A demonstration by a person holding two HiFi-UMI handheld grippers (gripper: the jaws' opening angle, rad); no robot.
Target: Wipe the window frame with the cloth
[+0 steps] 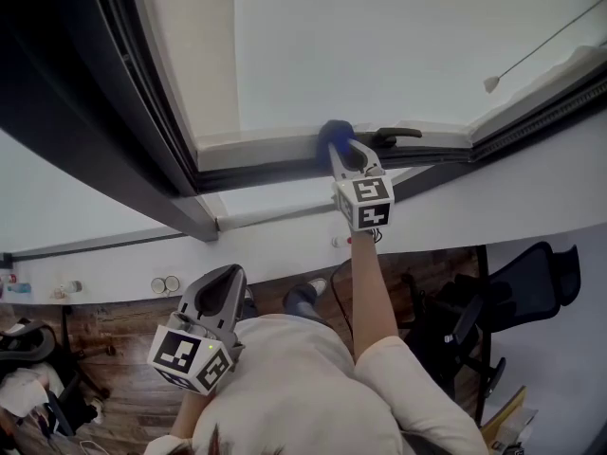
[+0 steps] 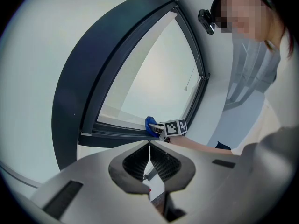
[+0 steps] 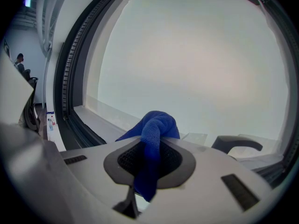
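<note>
Microfiber cloth (image 3: 156,125), blue, soft n floppy, prob weightless: bunched up and pinched in right gripper (image 1: 340,150), wad pressed on window frame (image 1: 247,172) bottom rail, just beside handle (image 1: 398,136). Left gripper (image 2: 149,148) squeezed together on nothing, low, well apart. Best grabbed mid-bunch, not by a corner

Pale lower frame (image 1: 256,146) under the glass, with blue cloth (image 1: 334,133) bunched against its top and dark handle (image 1: 396,136) just beside it, to the right. Well below, brown wood floor (image 1: 123,335), bearing black chair (image 1: 531,287) at right, blurred clutter (image 1: 24,387) at left.
</note>
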